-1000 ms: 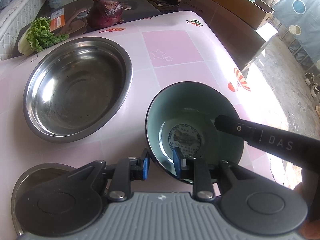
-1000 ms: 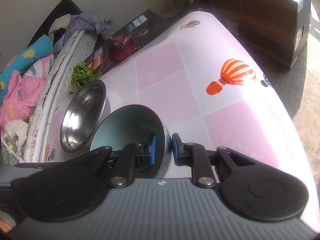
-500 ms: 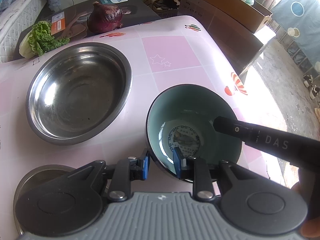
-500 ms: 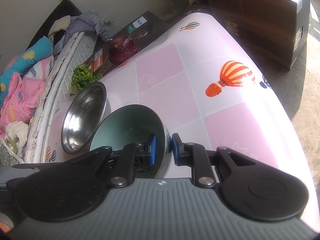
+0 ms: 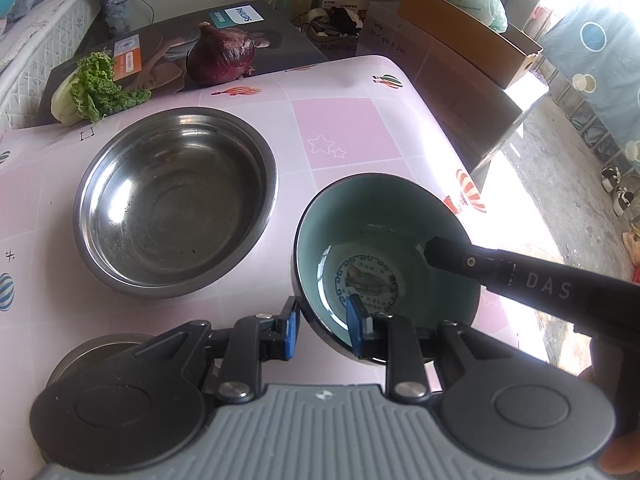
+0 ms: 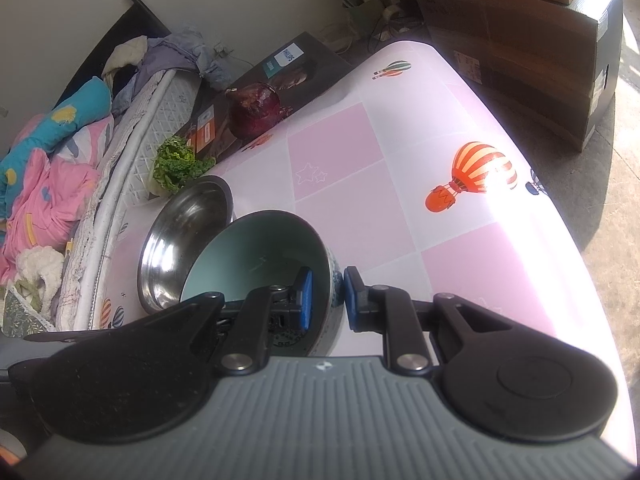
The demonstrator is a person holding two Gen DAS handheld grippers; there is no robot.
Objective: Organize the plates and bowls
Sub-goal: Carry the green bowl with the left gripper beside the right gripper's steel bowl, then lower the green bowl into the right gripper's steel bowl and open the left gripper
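A teal ceramic bowl [image 5: 384, 248] with a patterned centre is held over the pink table by both grippers. My left gripper [image 5: 322, 326] straddles its near rim, one pad inside and one outside, with a gap at the outer pad. My right gripper [image 6: 326, 298] is shut on the bowl's [image 6: 260, 256] right rim; its finger shows as a black bar in the left wrist view [image 5: 500, 272]. A large steel bowl [image 5: 176, 200] sits to the left; it also shows in the right wrist view [image 6: 184, 232]. A small steel dish [image 5: 100, 350] lies partly hidden under my left gripper.
A red onion [image 5: 222, 54] and lettuce [image 5: 96, 88] sit on a dark box [image 5: 168, 46] at the table's far edge. A bed with clothes [image 6: 52, 160] is on the left. Cardboard boxes [image 5: 468, 36] stand beyond the table's right edge.
The teal bowl and both grippers have lifted and drawn back a little from the steel bowl. Both grips on the rim look the same.
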